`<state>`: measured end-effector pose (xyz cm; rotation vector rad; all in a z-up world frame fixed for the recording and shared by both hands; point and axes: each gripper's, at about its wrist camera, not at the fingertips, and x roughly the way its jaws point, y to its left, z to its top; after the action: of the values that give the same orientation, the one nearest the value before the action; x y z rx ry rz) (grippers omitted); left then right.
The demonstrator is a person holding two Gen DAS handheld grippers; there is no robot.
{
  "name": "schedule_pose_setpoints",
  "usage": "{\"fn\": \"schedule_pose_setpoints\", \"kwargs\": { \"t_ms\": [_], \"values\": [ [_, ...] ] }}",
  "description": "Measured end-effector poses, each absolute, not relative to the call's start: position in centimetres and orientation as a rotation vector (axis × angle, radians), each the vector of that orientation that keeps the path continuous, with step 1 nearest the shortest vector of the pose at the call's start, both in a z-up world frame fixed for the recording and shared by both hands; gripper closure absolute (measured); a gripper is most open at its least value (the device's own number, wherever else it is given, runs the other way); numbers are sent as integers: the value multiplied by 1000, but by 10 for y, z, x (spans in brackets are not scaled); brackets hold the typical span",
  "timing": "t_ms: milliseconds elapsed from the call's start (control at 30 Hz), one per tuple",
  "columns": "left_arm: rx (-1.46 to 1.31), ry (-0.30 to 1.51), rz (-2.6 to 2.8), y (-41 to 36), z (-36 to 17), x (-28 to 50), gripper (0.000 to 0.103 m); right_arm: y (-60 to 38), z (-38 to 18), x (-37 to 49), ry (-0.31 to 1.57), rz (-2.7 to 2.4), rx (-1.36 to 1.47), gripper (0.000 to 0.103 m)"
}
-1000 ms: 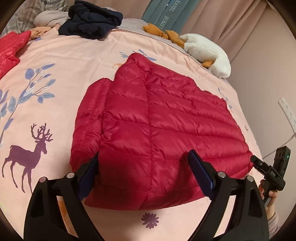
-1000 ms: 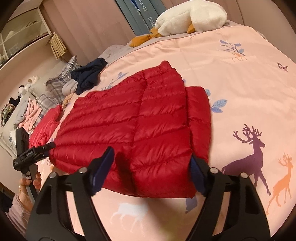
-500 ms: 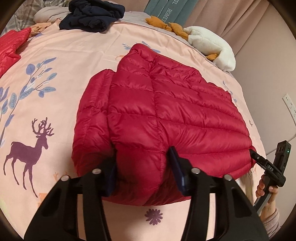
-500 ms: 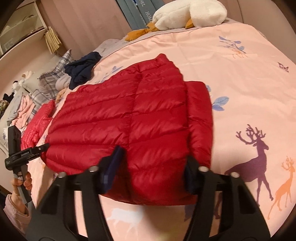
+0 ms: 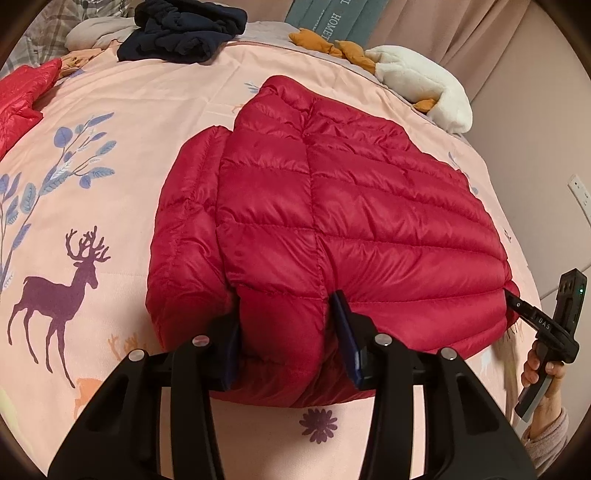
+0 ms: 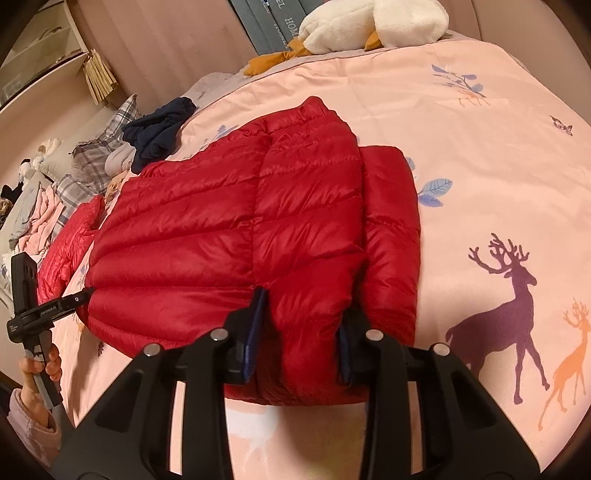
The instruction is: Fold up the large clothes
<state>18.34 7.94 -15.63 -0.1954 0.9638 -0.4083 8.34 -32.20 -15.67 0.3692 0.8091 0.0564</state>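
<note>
Both grippers, left gripper point(image 5: 286, 332) and right gripper point(image 6: 301, 328), are pinching the red puffer jacket's point(image 5: 332, 206) near hem (soft, slippery, puffy; probably light).

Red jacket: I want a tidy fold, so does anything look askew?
One sleeve sticks out past the red jacket body's edge instead of lying tucked. Otherwise nothing stands out; both grippers pinch the near hem.

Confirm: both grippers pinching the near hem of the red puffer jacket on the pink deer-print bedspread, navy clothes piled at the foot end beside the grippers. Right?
One error: the navy clothes lie at the far end of the bedspread, beyond the jacket's collar, as the left wrist view shows. The rest holds: left gripper and right gripper both pinch the near hem of the red puffer jacket.
</note>
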Motion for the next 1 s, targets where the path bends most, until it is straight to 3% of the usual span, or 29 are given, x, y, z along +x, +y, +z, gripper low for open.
{"fn": "schedule_pose_setpoints", "kwargs": {
  "t_ms": [100, 200, 267, 400, 467, 533, 800, 1000],
  "values": [
    [-190, 956, -399, 81, -154, 180, 56, -326, -152, 77, 794, 61, 385, 66],
    [-193, 931, -385, 91, -146, 171, 55, -335, -142, 68, 752, 55, 406, 57],
    [-180, 909, -367, 97, -138, 167, 52, -341, -131, 64, 715, 31, 407, 45],
    [-169, 837, -351, 104, -113, 163, 44, -343, -110, 64, 643, 26, 411, 35],
    [-171, 805, -362, 99, -103, 163, 32, -338, -101, 72, 627, 36, 393, 33],
    [-157, 782, -379, 90, -96, 164, 30, -328, -94, 87, 628, 40, 355, 32],
    [38, 810, -370, 24, -110, 177, 30, -283, -88, 166, 687, 58, 216, 29],
    [83, 854, -358, 13, -127, 192, 27, -276, -115, 218, 839, -7, 181, 28]
  ]
}}
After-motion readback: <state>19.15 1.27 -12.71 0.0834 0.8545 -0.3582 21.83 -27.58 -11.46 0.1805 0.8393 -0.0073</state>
